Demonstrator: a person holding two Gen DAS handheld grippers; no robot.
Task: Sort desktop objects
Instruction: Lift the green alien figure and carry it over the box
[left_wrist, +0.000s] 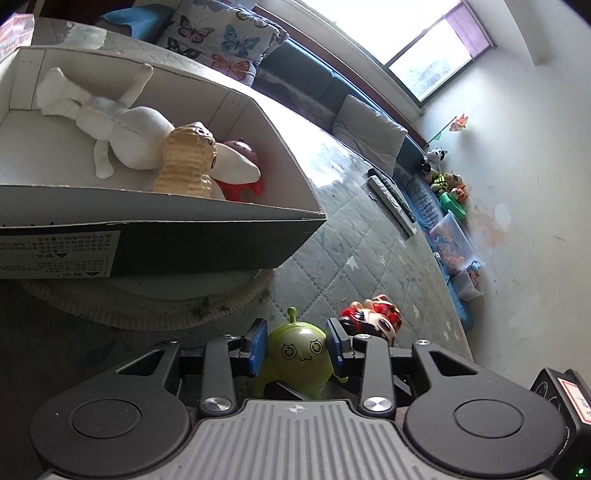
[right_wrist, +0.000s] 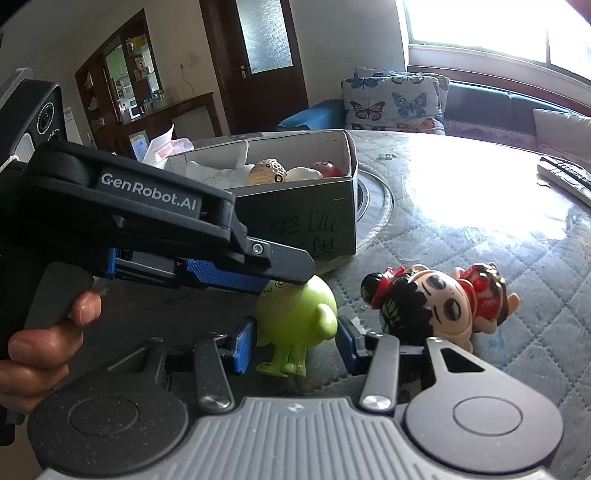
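Low at centre frame, the left gripper (left_wrist: 297, 345) pinches the round green plastic alien figurine (left_wrist: 297, 360): light, hard, slippery; the right gripper (right_wrist: 293, 347) stands spread.

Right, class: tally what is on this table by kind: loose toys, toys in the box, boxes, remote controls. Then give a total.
Loose toys: 2 (green alien, doll in red)
Toys showing in the box: 3 (white cloth doll, peanut, red toy)
Boxes: 1 (box)
Remote controls: 2 (remote controls)
Total: 8
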